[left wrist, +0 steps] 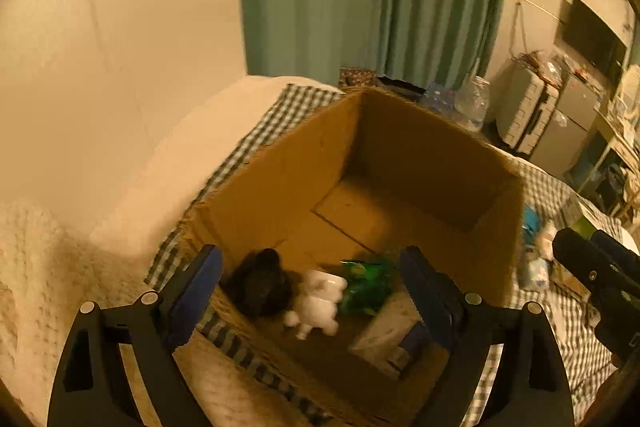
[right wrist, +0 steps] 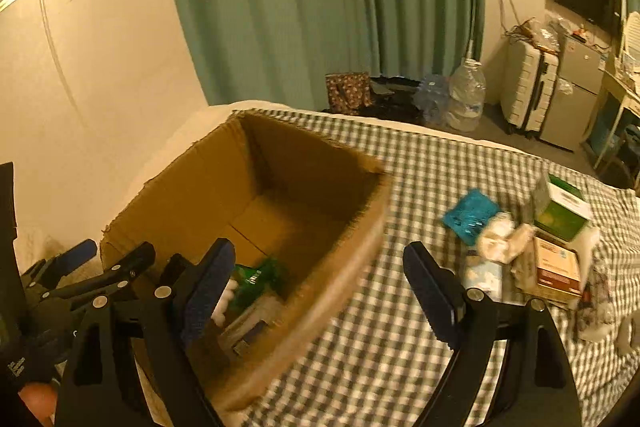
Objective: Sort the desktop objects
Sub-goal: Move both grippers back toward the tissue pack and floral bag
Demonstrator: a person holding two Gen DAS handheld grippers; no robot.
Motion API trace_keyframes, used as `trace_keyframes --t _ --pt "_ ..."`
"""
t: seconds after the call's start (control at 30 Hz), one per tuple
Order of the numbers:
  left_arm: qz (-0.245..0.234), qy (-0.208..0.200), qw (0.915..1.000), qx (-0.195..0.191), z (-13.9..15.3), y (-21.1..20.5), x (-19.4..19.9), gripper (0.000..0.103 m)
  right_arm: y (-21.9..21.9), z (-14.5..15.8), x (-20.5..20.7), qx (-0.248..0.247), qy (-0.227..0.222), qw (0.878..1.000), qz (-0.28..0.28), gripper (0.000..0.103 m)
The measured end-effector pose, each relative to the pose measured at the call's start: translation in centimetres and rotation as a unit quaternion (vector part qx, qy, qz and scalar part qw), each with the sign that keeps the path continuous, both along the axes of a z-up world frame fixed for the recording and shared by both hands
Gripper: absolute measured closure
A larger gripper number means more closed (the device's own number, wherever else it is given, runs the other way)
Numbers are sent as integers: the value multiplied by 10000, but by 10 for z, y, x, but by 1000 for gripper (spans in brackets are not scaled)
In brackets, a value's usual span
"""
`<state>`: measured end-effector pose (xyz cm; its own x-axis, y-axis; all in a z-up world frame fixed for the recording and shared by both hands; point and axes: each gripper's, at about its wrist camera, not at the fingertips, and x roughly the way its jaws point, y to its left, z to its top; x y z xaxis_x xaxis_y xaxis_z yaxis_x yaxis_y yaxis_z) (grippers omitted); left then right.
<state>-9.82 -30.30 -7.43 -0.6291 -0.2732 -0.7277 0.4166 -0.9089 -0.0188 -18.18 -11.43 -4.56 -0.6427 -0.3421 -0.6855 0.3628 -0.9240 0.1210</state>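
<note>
An open cardboard box (left wrist: 280, 179) stands on a green-checked cloth (right wrist: 400, 327). On its floor lie a black lump (left wrist: 260, 283), a white toy figure (left wrist: 318, 301), a green packet (left wrist: 366, 283) and a white-and-blue carton (left wrist: 390, 339). My left gripper (left wrist: 310, 253) hangs open over the box's near edge, with nothing between its blue pads (left wrist: 196, 299). My right gripper (right wrist: 318, 247) is open too, above the box's right wall (right wrist: 360, 227) and the cloth. Each gripper shows at the edge of the other's view: the right gripper (left wrist: 586, 241) and the left gripper (right wrist: 110, 255).
Right of the box on the cloth lie a teal packet (right wrist: 470, 215), crumpled tissue (right wrist: 500, 235), a green-and-white carton (right wrist: 560, 211) and a brown carton (right wrist: 556, 267). A cream blanket (left wrist: 36, 267) lies to the left. A green curtain, water jugs (right wrist: 466, 95) and a suitcase (right wrist: 528, 91) stand behind.
</note>
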Motion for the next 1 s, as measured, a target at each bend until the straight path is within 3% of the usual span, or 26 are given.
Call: trace_keyframes --t 0.3,0.53,0.83,1.0 --pt "-779 103 9968 -143 14 99 -4 4 80 8 19 -86 69 9985 -539 17" --pt "-1394 -74 9899 -256 -2 184 -7 2 159 -2 32 -92 -36 9939 -1096 17" --pt "-1623 -402 9859 112 -38 242 -14 2 250 -47 43 -36 -333 9833 -1786 16" --pt "-1677 -410 9848 180 -51 263 -25 2 274 -70 42 -64 -385 9802 -1939 16"
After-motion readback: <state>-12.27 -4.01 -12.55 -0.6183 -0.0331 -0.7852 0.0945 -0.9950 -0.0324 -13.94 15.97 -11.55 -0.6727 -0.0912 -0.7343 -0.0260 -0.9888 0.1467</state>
